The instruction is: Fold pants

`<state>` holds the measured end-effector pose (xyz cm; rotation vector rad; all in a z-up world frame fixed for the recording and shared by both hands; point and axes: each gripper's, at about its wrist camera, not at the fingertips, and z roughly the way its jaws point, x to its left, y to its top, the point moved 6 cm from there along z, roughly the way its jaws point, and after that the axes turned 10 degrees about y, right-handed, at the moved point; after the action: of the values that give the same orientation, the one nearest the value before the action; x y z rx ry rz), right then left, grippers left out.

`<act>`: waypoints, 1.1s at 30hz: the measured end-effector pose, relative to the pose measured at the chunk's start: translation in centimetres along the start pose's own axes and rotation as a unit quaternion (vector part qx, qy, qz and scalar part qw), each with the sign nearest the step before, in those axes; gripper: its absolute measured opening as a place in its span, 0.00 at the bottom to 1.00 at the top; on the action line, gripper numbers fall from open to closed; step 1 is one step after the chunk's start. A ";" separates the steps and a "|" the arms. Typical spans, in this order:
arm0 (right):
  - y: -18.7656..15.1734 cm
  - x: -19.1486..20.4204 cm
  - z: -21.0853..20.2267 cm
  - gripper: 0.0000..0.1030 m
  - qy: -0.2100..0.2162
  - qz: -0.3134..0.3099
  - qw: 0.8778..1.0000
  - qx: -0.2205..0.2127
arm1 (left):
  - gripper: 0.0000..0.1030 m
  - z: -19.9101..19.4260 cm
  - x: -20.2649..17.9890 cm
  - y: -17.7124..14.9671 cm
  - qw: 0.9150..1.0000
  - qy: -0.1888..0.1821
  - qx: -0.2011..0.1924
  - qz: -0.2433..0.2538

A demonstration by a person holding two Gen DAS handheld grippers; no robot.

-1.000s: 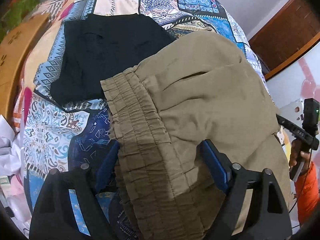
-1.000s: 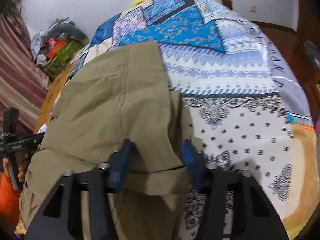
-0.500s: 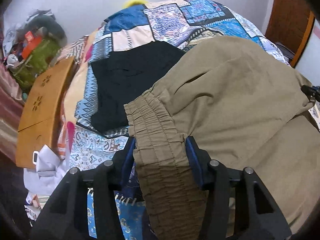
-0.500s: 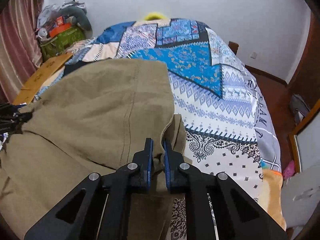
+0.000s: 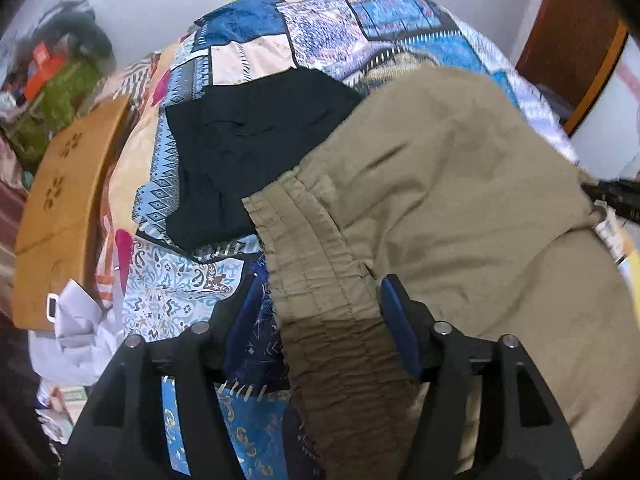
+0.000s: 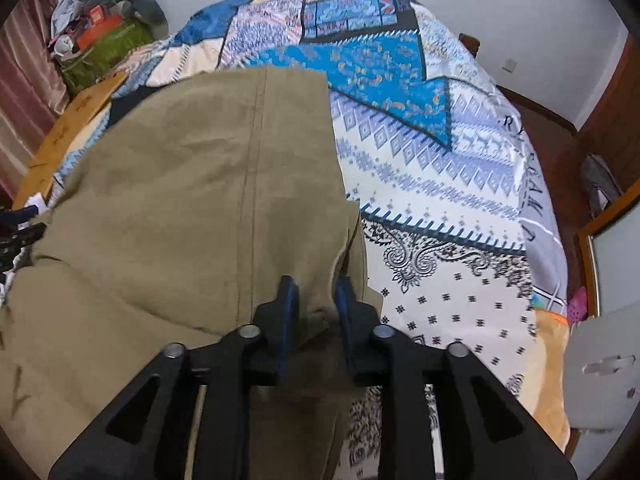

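Olive-khaki pants (image 5: 448, 200) lie folded over on a patterned bedspread (image 5: 256, 52). Their elastic waistband (image 5: 316, 264) runs between the fingers of my left gripper (image 5: 316, 304), whose jaws stand wide apart around it. In the right wrist view the pants (image 6: 200, 184) fill the left half. My right gripper (image 6: 316, 300) has its jaws a little apart with the pants' hem edge between them, not pinched. The right gripper's tip also shows at the right edge of the left wrist view (image 5: 616, 200).
A folded black garment (image 5: 248, 152) lies beyond the waistband. A wooden board (image 5: 60, 208) and white cloth (image 5: 76, 336) sit at the bed's left side. Clutter is piled in the far left corner (image 6: 104, 28). The bedspread (image 6: 440, 184) extends right of the pants.
My left gripper has opened wide off the waistband. My right gripper, shut on the hem half a second ago, has parted a little. The pants have settled onto the bed.
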<state>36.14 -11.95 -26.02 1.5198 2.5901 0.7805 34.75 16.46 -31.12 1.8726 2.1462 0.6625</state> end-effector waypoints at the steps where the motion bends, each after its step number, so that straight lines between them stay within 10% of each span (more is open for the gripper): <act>1: 0.2 0.3 -0.7 0.30 0.005 -0.001 1.000 -0.009 | 0.67 -0.3 0.2 0.2 1.000 -0.002 -0.003 -0.007; 11: 6.5 2.8 -5.4 0.63 0.041 -0.023 0.992 -0.121 | 0.85 1.6 4.3 5.2 0.998 0.011 -0.010 -0.060; 20: 12.3 2.0 0.2 0.64 0.032 -0.044 0.993 -0.100 | 0.85 10.2 3.5 5.4 0.990 -0.035 0.097 -0.095; 27: 14.4 -0.1 7.2 0.63 0.023 -0.019 0.998 -0.061 | 0.84 12.2 2.6 5.0 0.989 -0.058 0.107 -0.089; 33: 15.6 -1.4 10.4 0.45 0.045 0.037 0.996 -0.069 | 0.57 11.5 1.5 5.5 0.993 -0.050 0.084 -0.062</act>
<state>52.39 -2.80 -28.55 1.5846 2.4925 1.0339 44.44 20.59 -38.40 1.7913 2.2917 0.3651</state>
